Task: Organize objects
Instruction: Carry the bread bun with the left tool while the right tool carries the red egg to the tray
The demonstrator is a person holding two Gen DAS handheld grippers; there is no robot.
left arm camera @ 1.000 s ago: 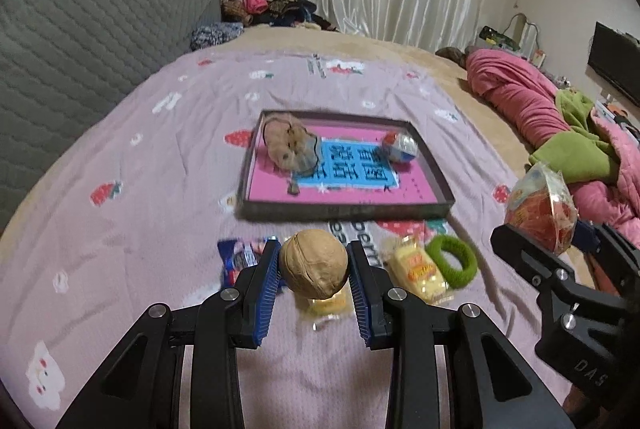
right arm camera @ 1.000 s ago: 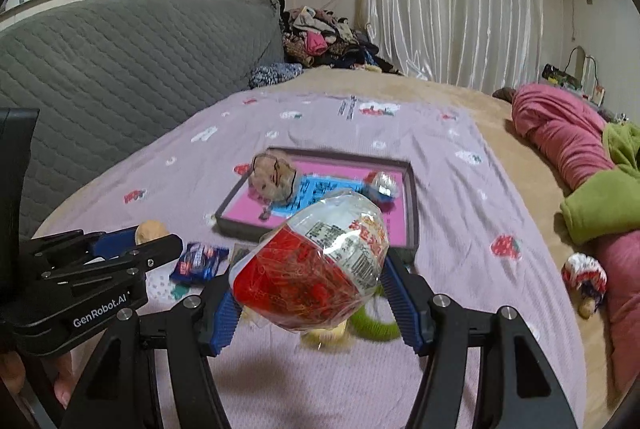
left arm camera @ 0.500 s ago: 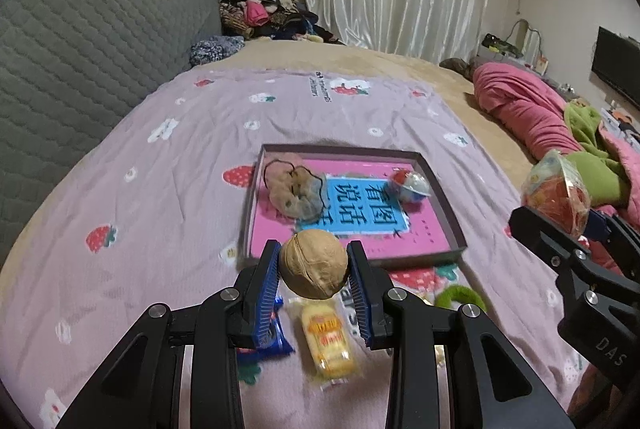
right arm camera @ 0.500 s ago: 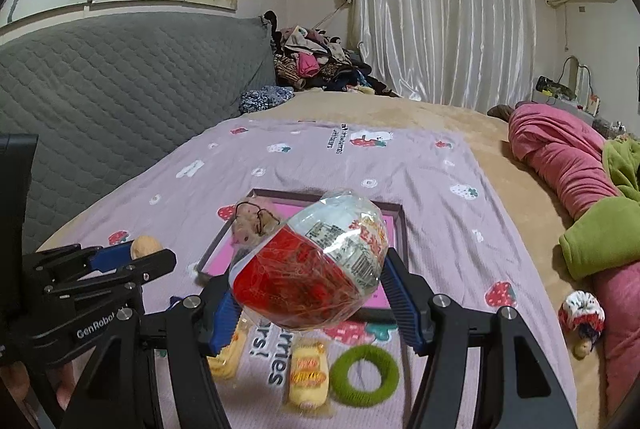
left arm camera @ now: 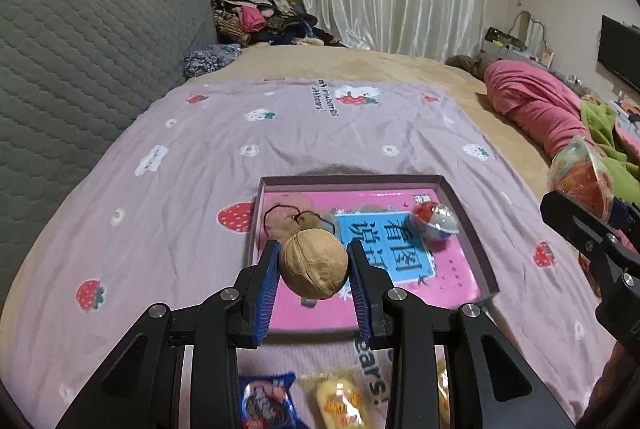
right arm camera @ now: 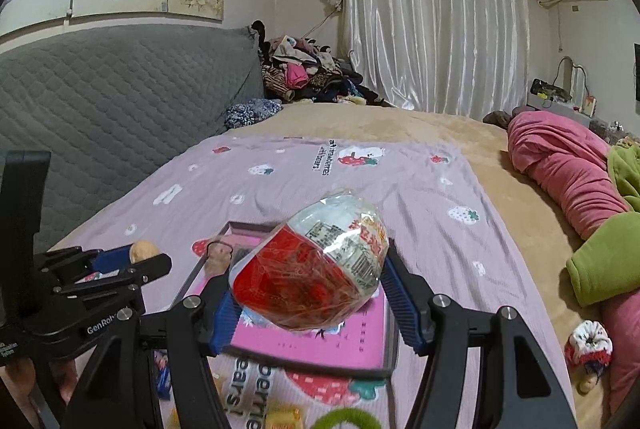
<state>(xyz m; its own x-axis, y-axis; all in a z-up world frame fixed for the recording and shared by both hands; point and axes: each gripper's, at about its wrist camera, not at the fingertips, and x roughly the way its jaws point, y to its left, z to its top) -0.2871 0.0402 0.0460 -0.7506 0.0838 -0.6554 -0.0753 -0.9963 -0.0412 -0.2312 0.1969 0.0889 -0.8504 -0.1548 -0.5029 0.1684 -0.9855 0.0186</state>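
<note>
My left gripper (left arm camera: 313, 271) is shut on a brown walnut (left arm camera: 313, 263), held above the near edge of a shallow box (left arm camera: 464, 205) with a pink and blue card inside. In the box lie a brown scrunchie (left arm camera: 286, 219) and a small red-and-clear capsule toy (left arm camera: 436, 221). My right gripper (right arm camera: 310, 295) is shut on a large wrapped egg-shaped package (right arm camera: 312, 277), red below and printed on top, hovering over the same box (right arm camera: 312, 347). The walnut (right arm camera: 142, 251) and left gripper show at the left of the right wrist view.
Snack packets (left arm camera: 266, 403) and a yellow wrapped sweet (left arm camera: 340, 403) lie on the strawberry-print sheet (left arm camera: 200, 165) below the box. A green ring (right arm camera: 346, 421) sits at the bottom. Pink and green bedding (right arm camera: 576, 165) piles at the right, a grey headboard (left arm camera: 80, 41) at the left.
Both grippers have moved forward over the bed toward the box, carrying the walnut and the package. The loose snacks and green ring have slid down to the bottom edge of the views.
</note>
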